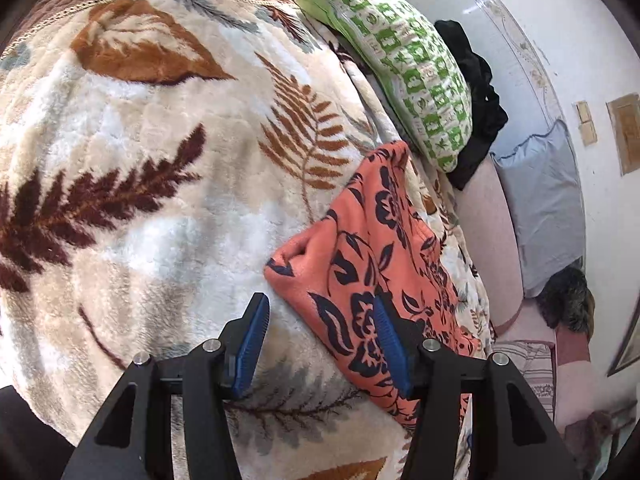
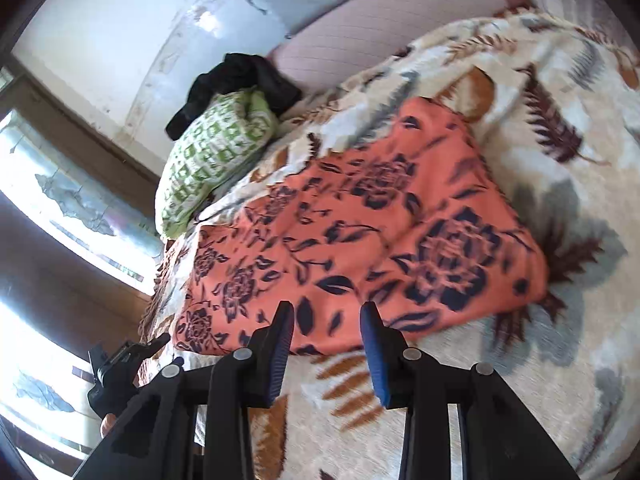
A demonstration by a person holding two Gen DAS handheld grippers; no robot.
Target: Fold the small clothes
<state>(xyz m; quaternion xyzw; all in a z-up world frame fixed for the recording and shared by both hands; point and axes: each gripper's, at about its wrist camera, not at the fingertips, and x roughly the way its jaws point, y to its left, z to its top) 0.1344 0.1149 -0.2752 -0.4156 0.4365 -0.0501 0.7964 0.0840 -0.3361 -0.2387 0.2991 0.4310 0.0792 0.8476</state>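
Orange floral garment lies folded on leaf blanket at 3 o'clock of left gripper, right gripper facing its near edge; both spread w/ nothing held; pinch corners evenly, fold flat.

Folded garment on blanket

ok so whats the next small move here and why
Probably ease the right gripper forward to pinch the near edge of the orange floral garment. Both grippers are open and hold nothing; the left gripper straddles another edge of it. The garment lies fairly flat on the leaf-print blanket, apparently already partly folded, so gripping an edge seems the first step toward another fold.
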